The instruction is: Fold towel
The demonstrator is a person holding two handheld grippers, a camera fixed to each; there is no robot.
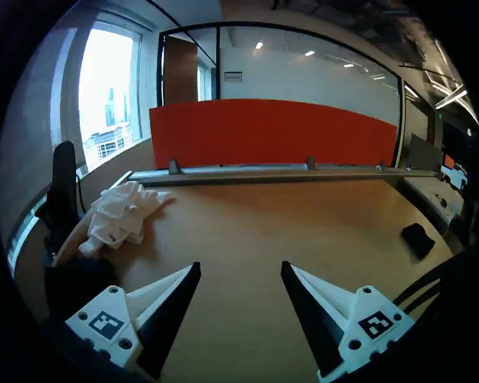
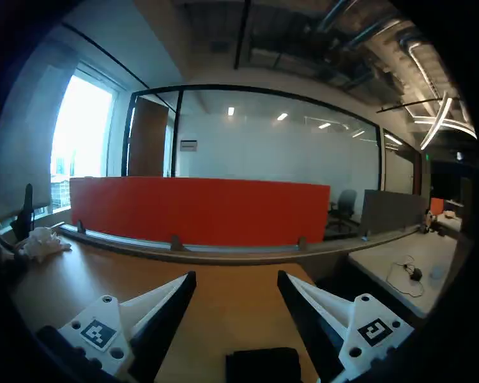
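Left gripper view: towel [image 1: 121, 217] lies crumpled near far-left corner of desk [image 1: 271, 217]. Left gripper [image 1: 240, 264] fingers apart, empty, well short of towel. Right gripper [image 2: 236, 274] fingers apart, empty. Step judged: approach, fold not begun. Next move: reach towel, pinch edge, spread flat.

Wooden table [image 1: 271, 223]: crumpled white towel [image 1: 121, 217], small black object [image 1: 418, 239].
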